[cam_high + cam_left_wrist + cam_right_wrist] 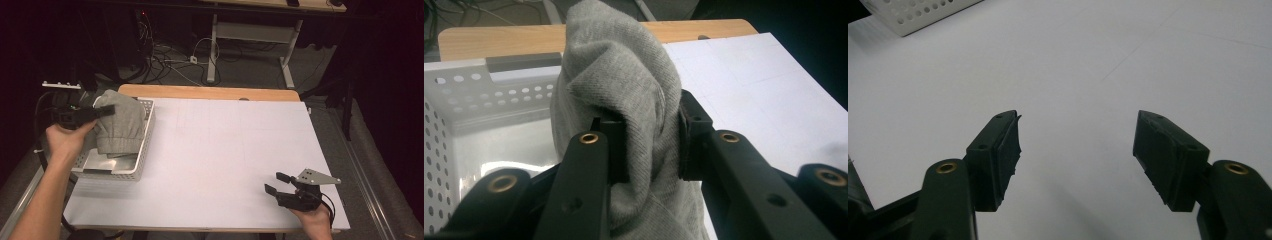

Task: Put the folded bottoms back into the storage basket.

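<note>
High view: the left tongs [102, 112] clamp a bunched grey cloth [120, 127], which hangs from them over a white perforated basket [142, 150] at the desk's [225, 145] near-left. The cloth's lower part already sags into the basket just below the tongs. The right tongs [277, 182] rest low on the white desk, well apart from the left tongs and the basket, jaws spread and holding nothing. I judge the step in hand to be moving the cloth at the basket; whether it is going in or coming out I cannot tell from this moment.

Left gripper view: the left tongs [649, 140] pinch a thick fold of the cloth [624, 75] between both pads, the cloth rising above the jaws and trailing below them. The basket [469, 95] lies just behind and to the left of the tongs, its shiny floor bare beneath them.

Right gripper view: the right tongs [1078, 150] stand open over bare desk [1073, 60], with a corner of the basket [913, 15] far ahead to the left.

If the cloth is being stowed, the next move calls for lowering the left tongs a little further, then spreading them so the fold drops inside the rim, not over it.

Count: one cloth, one basket, two tongs.
</note>
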Demonstrator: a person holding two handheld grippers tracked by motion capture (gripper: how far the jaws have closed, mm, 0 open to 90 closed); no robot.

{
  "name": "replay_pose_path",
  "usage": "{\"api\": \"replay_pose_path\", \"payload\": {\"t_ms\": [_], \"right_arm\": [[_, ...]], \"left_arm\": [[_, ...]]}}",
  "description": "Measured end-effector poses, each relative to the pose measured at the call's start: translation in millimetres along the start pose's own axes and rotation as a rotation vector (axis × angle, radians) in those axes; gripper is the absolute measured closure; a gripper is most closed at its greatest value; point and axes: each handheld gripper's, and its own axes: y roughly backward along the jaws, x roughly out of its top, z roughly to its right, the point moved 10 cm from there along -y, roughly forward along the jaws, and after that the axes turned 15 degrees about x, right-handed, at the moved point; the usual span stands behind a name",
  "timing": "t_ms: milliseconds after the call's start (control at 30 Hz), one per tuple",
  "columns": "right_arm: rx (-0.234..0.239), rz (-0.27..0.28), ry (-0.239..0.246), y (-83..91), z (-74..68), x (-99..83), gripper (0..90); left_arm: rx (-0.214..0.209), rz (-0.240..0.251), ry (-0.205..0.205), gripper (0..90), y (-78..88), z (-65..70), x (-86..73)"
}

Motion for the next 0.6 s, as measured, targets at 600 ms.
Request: {"api": "replay_pose_path", "payload": {"t_ms": [600], "right_arm": [[0.002,-0.002,0.000,-0.1,-0.1,-0.4,35.7]], "left_arm": [[0.029,-0.042,-0.045,69.9,-22.9,2.9,-6.4]]}}
